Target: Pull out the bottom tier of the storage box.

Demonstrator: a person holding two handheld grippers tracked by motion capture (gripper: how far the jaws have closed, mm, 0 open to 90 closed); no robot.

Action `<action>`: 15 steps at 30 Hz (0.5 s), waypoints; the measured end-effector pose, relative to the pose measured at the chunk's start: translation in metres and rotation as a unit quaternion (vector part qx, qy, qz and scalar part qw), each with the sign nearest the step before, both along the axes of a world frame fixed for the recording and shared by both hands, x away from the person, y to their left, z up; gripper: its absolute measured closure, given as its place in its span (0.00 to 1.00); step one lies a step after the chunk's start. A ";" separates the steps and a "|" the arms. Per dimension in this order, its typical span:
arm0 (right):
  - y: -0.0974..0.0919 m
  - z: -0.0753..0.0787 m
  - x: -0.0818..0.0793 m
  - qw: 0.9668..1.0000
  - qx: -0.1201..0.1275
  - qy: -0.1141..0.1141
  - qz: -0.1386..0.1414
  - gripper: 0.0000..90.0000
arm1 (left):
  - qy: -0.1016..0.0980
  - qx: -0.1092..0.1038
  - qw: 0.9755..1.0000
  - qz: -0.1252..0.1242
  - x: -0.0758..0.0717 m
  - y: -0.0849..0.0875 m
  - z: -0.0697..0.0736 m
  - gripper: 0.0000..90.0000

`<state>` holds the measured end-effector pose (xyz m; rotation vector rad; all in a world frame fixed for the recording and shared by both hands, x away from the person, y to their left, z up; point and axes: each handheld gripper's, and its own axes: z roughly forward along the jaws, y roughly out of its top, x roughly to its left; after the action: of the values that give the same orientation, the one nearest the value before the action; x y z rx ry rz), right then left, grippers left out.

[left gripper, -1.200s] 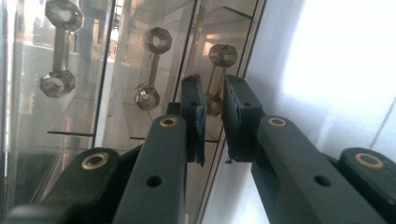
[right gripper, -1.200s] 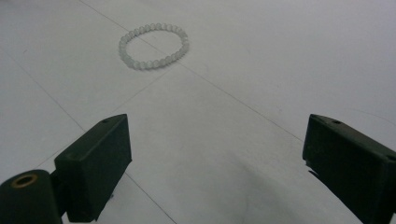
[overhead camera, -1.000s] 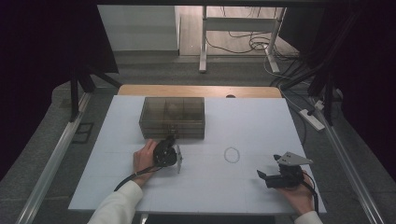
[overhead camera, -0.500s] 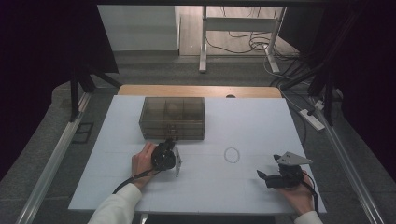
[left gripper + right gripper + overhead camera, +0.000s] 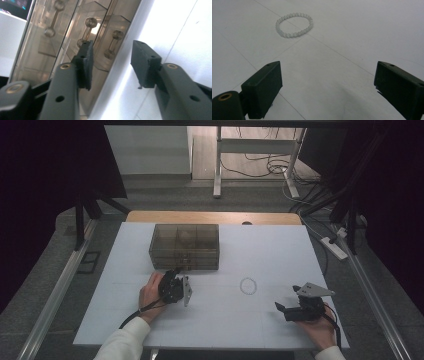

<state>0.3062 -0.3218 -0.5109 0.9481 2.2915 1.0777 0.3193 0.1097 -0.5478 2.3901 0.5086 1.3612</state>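
Note:
A smoky see-through drawer box [image 5: 185, 245] stands at the back middle of the white board [image 5: 270, 250]. My left gripper [image 5: 175, 274] sits right at the box's front, pointing into it. In the left gripper view the box [image 5: 62, 32] and its drawer handles [image 5: 88, 30] fill the space ahead. The left gripper [image 5: 112, 53] has just been opening, and its pads press on nothing. A pale bead bracelet [image 5: 241, 286] lies flat on the board right of centre. My right gripper [image 5: 280, 307] rests near the front right, open and empty, aimed at the bracelet [image 5: 279, 25] from some way off [image 5: 329, 85].
A wooden table edge [image 5: 215, 217] runs behind the board. Metal rails [image 5: 55, 295] flank the board on both sides. A power strip [image 5: 334, 247] and cables lie on the floor at the right. Bare board stretches between the two grippers.
The left hand and its gripper have shifted slightly at the box's front. The right gripper and the bracelet have not moved.

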 end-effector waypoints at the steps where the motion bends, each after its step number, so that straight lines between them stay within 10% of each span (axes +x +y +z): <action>1: 0.000 0.000 0.000 1.000 0.000 -0.001 0.001 0.09 | 0.010 -0.014 1.000 0.002 0.000 0.002 0.002 0.56; 9: 0.002 0.000 0.000 1.000 0.001 -0.002 0.002 0.09 | 0.073 -0.119 0.990 0.014 -0.003 0.018 0.016 0.46; 15: 0.003 0.000 0.000 1.000 0.003 -0.003 0.005 0.09 | 0.129 -0.234 0.963 0.031 -0.005 0.042 0.030 0.40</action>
<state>0.3064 -0.3189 -0.5105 0.9359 2.2916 1.0911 0.3141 0.1513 -0.5177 2.1691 0.8730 0.8307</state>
